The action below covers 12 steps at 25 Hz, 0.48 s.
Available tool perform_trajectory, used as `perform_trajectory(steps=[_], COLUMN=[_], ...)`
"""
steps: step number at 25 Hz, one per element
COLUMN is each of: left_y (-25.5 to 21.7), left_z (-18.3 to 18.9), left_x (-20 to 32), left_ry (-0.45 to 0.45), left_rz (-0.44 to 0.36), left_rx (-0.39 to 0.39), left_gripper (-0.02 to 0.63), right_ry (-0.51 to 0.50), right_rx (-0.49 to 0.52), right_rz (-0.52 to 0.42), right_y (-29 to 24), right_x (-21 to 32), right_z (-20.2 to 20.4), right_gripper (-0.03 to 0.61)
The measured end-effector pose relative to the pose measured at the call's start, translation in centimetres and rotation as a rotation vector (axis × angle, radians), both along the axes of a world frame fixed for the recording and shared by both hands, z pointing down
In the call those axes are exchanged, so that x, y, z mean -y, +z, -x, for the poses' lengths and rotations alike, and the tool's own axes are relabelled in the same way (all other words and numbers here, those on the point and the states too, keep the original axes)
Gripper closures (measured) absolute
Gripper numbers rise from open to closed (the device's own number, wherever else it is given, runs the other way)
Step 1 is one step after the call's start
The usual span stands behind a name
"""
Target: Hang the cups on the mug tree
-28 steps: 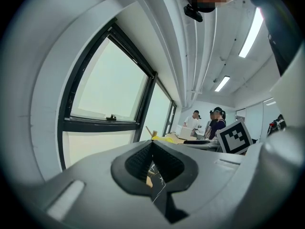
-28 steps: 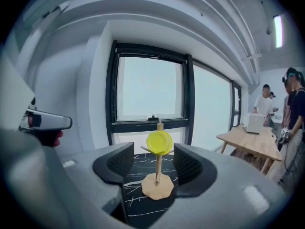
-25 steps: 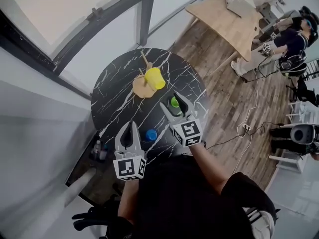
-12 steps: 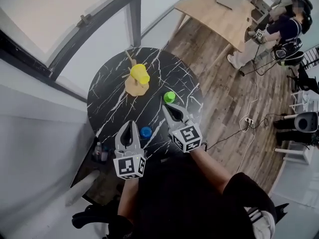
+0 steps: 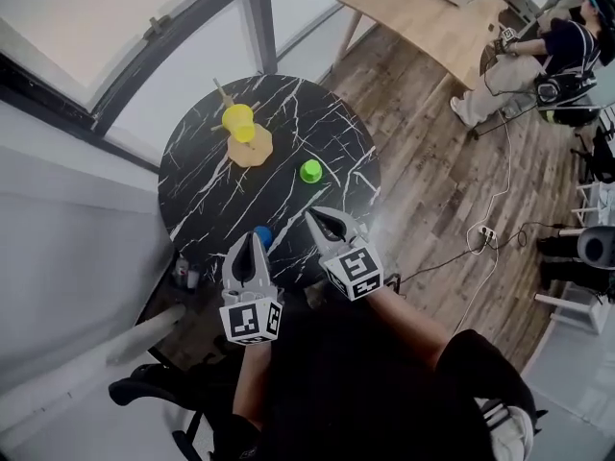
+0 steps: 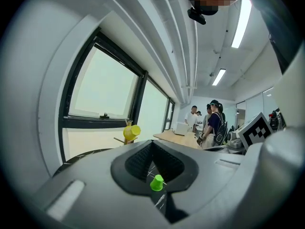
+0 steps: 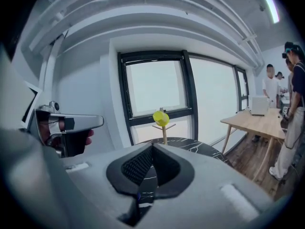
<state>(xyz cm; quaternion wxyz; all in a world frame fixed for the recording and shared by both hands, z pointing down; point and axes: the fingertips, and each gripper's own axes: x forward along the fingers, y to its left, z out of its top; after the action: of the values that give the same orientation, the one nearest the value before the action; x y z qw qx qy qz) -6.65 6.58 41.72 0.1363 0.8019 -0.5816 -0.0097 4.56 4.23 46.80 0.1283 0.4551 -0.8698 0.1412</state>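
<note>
A wooden mug tree [image 5: 252, 147] stands at the far left of the round black marble table [image 5: 207, 195], and a yellow cup [image 5: 237, 121] hangs on it. A green cup [image 5: 310, 171] sits on the table right of the tree. Near the front edge is a blue cup [image 5: 262, 235]. My left gripper [image 5: 252, 239] is shut and empty, just left of the blue cup. My right gripper [image 5: 313, 217] is shut and empty too, drawn back from the green cup. In the left gripper view, the green cup [image 6: 157, 182] and yellow cup [image 6: 132, 132] lie ahead. The right gripper view faces the mug tree [image 7: 164, 130].
A wooden table [image 5: 432, 22] stands beyond on the plank floor, with people [image 5: 567, 51] at the far right. A cable [image 5: 485, 229] runs across the floor. Small bottles [image 5: 183, 275] sit below the table's left edge. A window frame [image 5: 144, 60] lies behind the table.
The right gripper's jaws stood open round the green cup a second ago; they have shut and pulled back, and the cup stays on the table. The left gripper stayed shut.
</note>
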Motion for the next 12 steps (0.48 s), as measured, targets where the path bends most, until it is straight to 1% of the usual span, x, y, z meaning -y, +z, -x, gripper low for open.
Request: perform_trajectory(steps=[4, 9, 10, 11, 12], left_y=[0.7, 2.7, 3.5, 4.5, 5.4], left_z=[-1.5, -2.1, -2.1, -2.1, -2.1], left_x=[-2.2, -4.6, -4.9, -5.2, -5.4], left_ry=[-0.061, -0.165, -0.180, -0.190, -0.198], left_rz=[0.021, 0.071, 0.084, 0.101, 0.118], left_rx=[0.022, 0.073, 0.086, 0.098, 0.108], left_gripper=[0.612, 0.612, 0.606, 0.565, 0.546], right_ry=[-0.063, -0.149, -0.166, -0.183, -0.200], right_rx=[0.022, 0.048, 0.050, 0.053, 0.057], right_rz=[0.006, 0.012, 0.013, 0.013, 0.014], right_y=[0.2, 0.8, 0.9, 1.1, 1.3], right_x=[-1.8, -3.3, -3.5, -3.7, -3.9], right_z=[-1.3, -2.0, -2.0, -1.9, -1.7], right_gripper=[0.578, 0.578, 0.578, 0.578, 0.578])
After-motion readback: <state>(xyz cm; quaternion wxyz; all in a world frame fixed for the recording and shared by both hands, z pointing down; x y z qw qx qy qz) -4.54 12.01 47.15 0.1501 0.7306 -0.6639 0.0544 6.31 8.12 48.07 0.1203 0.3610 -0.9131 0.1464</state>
